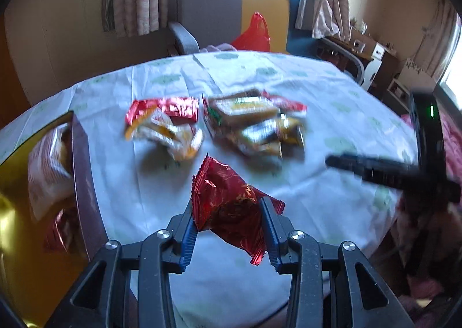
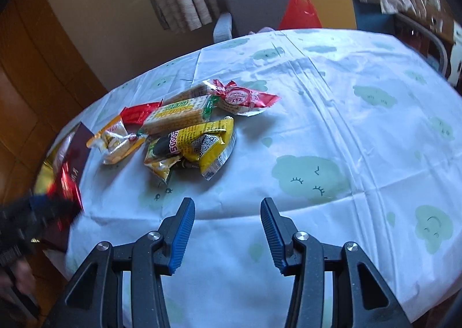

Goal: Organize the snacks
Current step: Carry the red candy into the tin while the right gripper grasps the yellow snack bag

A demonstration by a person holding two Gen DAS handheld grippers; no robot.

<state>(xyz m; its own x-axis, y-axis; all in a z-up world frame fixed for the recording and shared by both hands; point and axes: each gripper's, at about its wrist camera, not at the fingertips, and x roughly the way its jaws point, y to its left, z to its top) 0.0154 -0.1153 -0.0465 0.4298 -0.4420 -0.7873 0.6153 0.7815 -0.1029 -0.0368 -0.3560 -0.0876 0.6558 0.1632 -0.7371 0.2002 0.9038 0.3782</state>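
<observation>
Left gripper [image 1: 228, 229] is clamped on a dark red foil snack packet [image 1: 231, 206], held above the tablecloth [image 1: 317, 212]; right gripper [image 2: 228, 229] has its jaws apart with nothing between them. To the left gripper's left, the gold-lined box [image 1: 83, 183] already holds a few packets, so sorting looks partly done, with a loose pile [image 2: 184, 128] left ahead of both tools. Box wall sits close on the left, right gripper's side is open cloth, table edge just below.
</observation>
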